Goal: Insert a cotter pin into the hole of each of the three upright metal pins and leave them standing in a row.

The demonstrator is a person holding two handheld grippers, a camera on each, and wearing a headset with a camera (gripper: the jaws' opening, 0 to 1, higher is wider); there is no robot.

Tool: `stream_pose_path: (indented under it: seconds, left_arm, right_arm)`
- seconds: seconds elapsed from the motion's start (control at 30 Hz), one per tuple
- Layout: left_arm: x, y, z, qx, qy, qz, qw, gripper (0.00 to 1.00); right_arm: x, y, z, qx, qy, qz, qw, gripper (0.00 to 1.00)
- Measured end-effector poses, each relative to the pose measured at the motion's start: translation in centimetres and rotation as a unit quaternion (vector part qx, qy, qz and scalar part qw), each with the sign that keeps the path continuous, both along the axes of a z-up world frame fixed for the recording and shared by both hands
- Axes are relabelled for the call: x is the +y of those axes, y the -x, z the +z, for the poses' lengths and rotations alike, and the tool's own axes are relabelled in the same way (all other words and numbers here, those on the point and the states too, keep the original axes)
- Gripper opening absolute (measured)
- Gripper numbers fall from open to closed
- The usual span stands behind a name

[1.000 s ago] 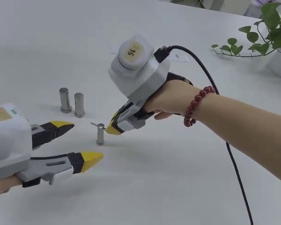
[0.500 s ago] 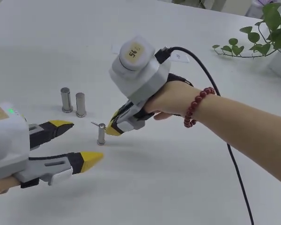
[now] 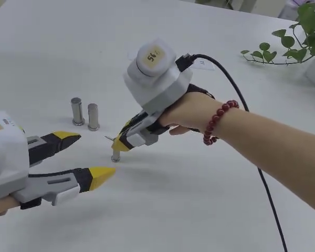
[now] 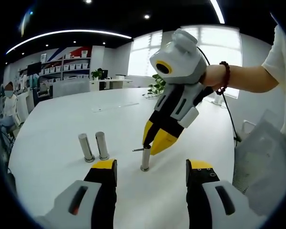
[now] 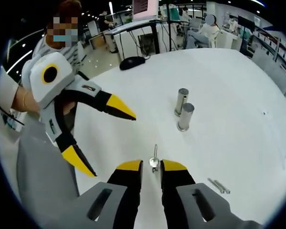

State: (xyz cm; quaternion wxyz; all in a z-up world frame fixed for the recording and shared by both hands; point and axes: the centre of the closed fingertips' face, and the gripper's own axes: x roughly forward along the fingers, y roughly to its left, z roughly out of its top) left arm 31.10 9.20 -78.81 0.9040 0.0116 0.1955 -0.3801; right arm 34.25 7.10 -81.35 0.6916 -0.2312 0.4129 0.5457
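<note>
Held at a downward slant in the person's hand, the right gripper [image 3: 119, 145] is set with its yellow tips at the top of the nearest metal pin [image 3: 115, 156], which stands upright on the white table [image 3: 199, 199]. In the right gripper view its jaws are seen drawn close together, with a narrow gap left between them, and the pin's top is framed in that gap. A cotter pin [image 4: 137, 150] is seen projecting sideways from the top of this pin, on the side away from the right gripper. Whether its near end is pinched by the jaws cannot be told.

The left gripper [image 3: 86, 155] is held low over the table with its jaws spread wide and nothing between them. It is pointed at the same pin but kept apart from it.

Farther back, the middle metal pin [image 3: 93, 116] and the far metal pin [image 3: 76, 111] are stood upright just beside each other, near the nearest one. Loose cotter pins [image 5: 218, 186] are seen lying flat on the table in the right gripper view. A black cable [image 3: 241, 100] is trailed from the right gripper across the table, and a potted plant [image 3: 299, 31] is placed at the far edge.
</note>
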Motion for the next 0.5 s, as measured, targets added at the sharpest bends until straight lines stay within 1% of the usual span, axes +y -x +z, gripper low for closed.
stream_pose_path:
  seconds: [0.2,0.5]
  left_arm:
    - [0.02,0.16,0.24,0.001,0.005,0.002,1.0,0.58]
    - [0.19,0.16,0.44,0.002,0.007,0.006,1.0,0.57]
  right_arm:
    - [0.12,-0.23,-0.32,-0.005,-0.008,-0.003,1.0,0.16]
    - [0.22,-0.25,-0.65,-0.016,-0.015,0.003,0.9998,0.15]
